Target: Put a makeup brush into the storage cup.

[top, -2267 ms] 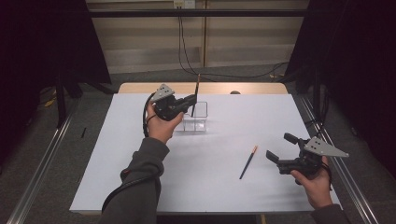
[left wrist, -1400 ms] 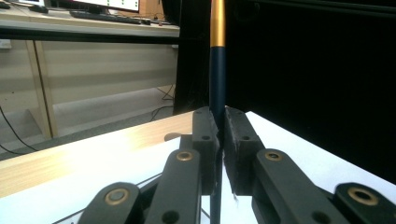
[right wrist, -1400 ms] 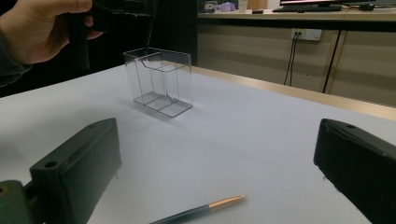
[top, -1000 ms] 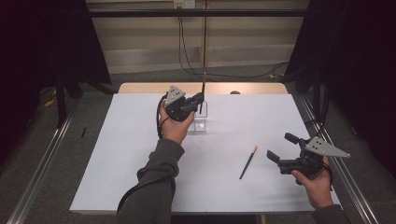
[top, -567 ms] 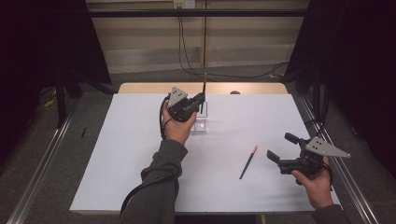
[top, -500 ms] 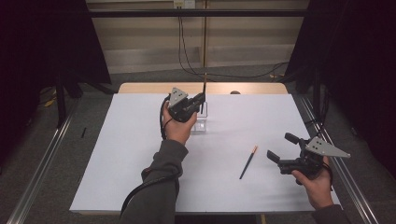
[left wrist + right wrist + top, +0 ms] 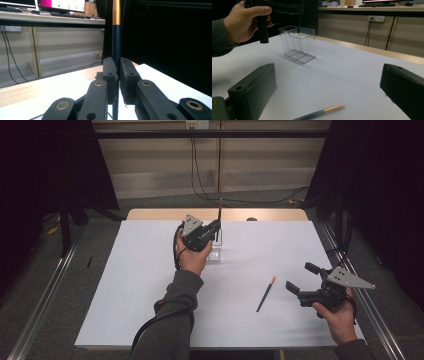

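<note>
A white-covered table (image 7: 125, 285) carries the work, its wooden far edge (image 7: 150, 214) bare behind the sheet and broad open surface to the left and across the near side. Toward the far middle stands a clear plastic holder (image 7: 298, 43), divided into compartments, upright and well in from every edge. Directly above it the left gripper (image 7: 214, 227) hangs with its jaws clamped tight on a dark blue pencil with a gold band (image 7: 116, 37); the pencil's long axis runs straight up and down, its lower end, as seen from the right gripper view, dipping at the holder's open top. Which compartment it is entering cannot be told. The coming move looks like a plain drop or lowering, and it turns on that vertical line staying over the opening, not over the thin divider wall.

A second pencil (image 7: 265, 294) lies flat on the sheet at near right, its orange-tipped end pointing far and slightly right, apart from the holder. The right gripper (image 7: 300, 280) rests just to its right, jaws spread wide and empty, clearly the closer hand for it, with free room on all sides but the table's right edge close behind.
</note>
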`<act>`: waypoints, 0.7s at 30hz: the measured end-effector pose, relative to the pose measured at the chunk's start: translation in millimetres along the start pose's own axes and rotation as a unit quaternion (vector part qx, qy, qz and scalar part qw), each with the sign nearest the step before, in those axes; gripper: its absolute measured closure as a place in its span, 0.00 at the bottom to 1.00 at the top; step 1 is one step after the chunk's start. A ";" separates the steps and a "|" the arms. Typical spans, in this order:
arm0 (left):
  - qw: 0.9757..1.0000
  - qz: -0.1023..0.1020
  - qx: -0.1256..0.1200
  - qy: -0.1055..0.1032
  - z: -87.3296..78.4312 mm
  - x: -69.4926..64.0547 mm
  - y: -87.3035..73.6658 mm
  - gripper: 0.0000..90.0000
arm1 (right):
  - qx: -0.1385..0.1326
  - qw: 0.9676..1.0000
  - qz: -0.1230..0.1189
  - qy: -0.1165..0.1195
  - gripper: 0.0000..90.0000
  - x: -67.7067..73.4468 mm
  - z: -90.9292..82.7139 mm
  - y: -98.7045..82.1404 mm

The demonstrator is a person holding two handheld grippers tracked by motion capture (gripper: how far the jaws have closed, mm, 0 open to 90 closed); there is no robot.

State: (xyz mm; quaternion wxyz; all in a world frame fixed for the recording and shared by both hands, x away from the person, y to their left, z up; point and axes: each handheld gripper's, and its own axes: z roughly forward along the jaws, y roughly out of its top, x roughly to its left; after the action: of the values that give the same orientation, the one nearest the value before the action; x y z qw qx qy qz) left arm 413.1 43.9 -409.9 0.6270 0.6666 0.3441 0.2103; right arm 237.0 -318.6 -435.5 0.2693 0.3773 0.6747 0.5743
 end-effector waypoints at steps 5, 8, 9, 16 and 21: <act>1.000 -0.001 -0.001 -0.002 3.0 0.0 -3.1 0.93 | 0.000 1.000 0.000 0.001 0.01 -0.2 -0.2 -0.1; 1.000 -0.002 0.001 0.001 3.8 0.7 -4.8 0.93 | -0.001 1.000 -0.001 0.001 0.01 -0.8 0.1 -0.3; 1.000 -0.002 0.002 0.000 3.9 0.9 -5.1 0.93 | -0.001 1.000 0.000 0.000 0.01 -0.8 0.0 -0.3; 1.000 -0.002 0.005 0.003 5.6 1.8 -8.3 0.93 | -0.001 1.000 0.001 0.001 0.01 -0.8 0.0 -0.3; 1.000 -0.001 0.009 0.008 6.5 1.3 -9.8 0.93 | -0.001 1.000 0.001 0.001 0.00 -0.9 0.0 -0.3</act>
State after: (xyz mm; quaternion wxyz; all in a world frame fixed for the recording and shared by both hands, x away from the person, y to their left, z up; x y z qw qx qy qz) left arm 416.7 40.2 -420.5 0.6182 0.6706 0.3512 0.2116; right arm 237.4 -319.4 -435.8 0.2684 0.3776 0.6740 0.5754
